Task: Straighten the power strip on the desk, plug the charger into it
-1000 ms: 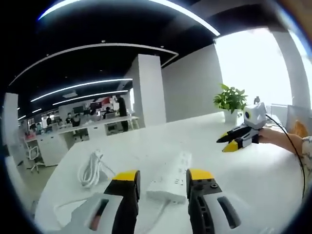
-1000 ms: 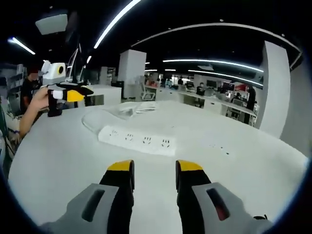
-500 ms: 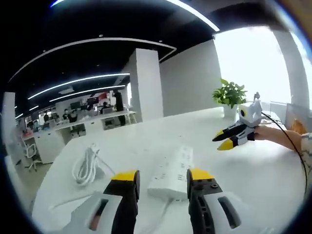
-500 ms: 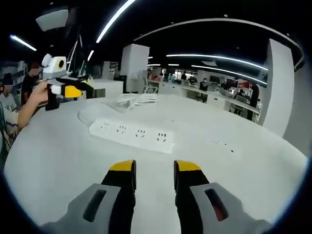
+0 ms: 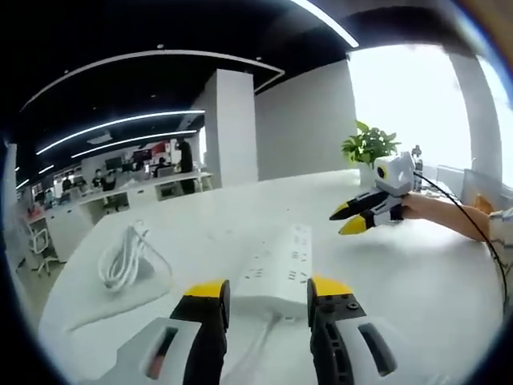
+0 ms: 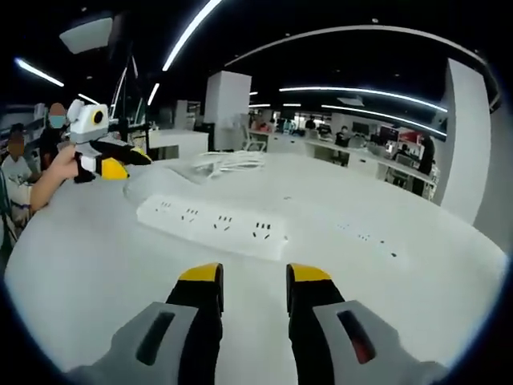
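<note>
Left gripper [image 5: 267, 293], jaws spread, straddles the near end of the power strip [image 5: 277, 273] on the desk [image 5: 417, 273]; right gripper [image 6: 252, 274] spread, empty, short of it; risk: one-ended push may pivot the strip crooked.

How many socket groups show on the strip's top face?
4, in one row along the strip in the right gripper view: far left, centre-left, centre-right, and near its right end. In the left gripper view the near end sits behind the fingers, so some are hidden there.
</note>
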### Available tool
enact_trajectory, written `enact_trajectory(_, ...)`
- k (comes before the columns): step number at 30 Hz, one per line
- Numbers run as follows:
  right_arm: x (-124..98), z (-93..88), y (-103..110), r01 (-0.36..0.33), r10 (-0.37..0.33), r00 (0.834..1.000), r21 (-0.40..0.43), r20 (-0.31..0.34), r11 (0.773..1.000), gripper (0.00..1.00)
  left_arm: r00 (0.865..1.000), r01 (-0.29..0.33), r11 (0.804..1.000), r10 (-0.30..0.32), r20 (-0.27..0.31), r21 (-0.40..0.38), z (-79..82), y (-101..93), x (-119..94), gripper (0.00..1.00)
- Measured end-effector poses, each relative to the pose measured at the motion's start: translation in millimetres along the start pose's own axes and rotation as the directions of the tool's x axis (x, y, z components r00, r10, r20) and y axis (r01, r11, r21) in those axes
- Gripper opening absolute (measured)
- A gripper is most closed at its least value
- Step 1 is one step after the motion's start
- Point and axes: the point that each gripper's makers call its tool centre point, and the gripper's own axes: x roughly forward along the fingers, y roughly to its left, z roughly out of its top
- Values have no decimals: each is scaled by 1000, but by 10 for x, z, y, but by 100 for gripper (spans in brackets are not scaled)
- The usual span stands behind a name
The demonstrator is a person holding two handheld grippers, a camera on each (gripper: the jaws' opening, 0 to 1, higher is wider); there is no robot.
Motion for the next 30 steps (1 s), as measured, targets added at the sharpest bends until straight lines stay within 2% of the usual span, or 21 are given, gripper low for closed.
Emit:
enact_trajectory(11, 163, -23, -55, -36, 36, 999, 14, -1, 999, 30, 998, 56, 998, -56, -36, 2, -175, -134, 87, 38)
enact_trajectory(16, 237, -60, -70, -49, 49, 998, -5, -25, 999, 32, 995, 75, 997, -76, -57, -6, -269, -215, 125, 38)
enact_trajectory(21, 290, -20, -81, -79, 78, 997, 27, 9, 997, 32, 994, 88, 996, -89, -70, -17, -342, -255, 160, 37)
enact_trajectory(30, 356, -19, -21, -121, 120, 992, 36, 25, 992, 32, 991, 108, 993, -111, -75, -38, -384, -342, 206, 36)
